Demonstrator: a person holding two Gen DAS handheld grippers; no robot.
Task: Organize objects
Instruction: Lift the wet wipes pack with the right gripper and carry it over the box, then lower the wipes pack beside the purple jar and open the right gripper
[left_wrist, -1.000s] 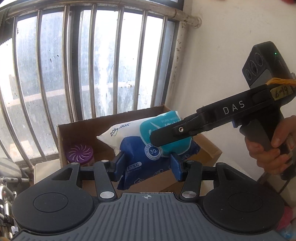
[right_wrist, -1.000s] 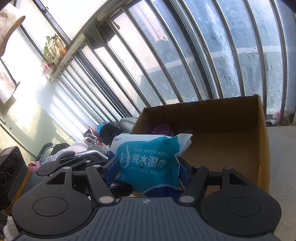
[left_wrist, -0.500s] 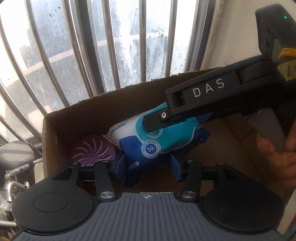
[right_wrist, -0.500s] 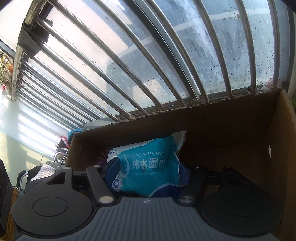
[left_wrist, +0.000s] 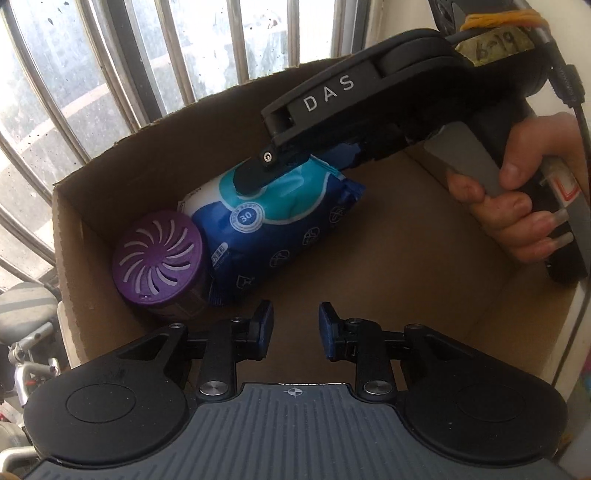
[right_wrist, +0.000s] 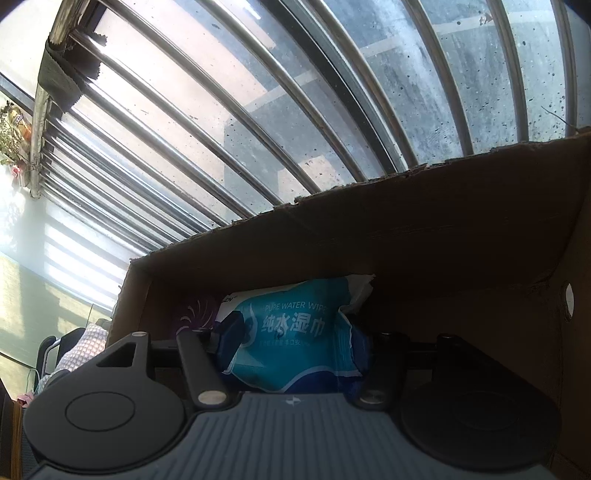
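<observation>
A cardboard box (left_wrist: 388, 266) holds a purple air freshener (left_wrist: 159, 254) at its left. A dark blue wipes pack (left_wrist: 280, 240) lies beside the freshener on the box floor. My left gripper (left_wrist: 293, 321) is open and empty, just in front of that pack. My right gripper (left_wrist: 291, 173) reaches into the box from the right and is shut on a teal wipes pack (left_wrist: 273, 192), which rests on top of the blue pack. In the right wrist view the teal pack (right_wrist: 291, 336) sits between the fingers, with the purple freshener (right_wrist: 195, 314) behind at left.
The box (right_wrist: 443, 236) stands against a barred window (left_wrist: 110, 55). A white wall (left_wrist: 399, 22) is at the right. Clutter and a metal frame (left_wrist: 22, 365) lie left of the box.
My left gripper let go of the dark blue pack, which now lies in the box, and drew back. My right gripper lowered the teal pack deeper into the box.
</observation>
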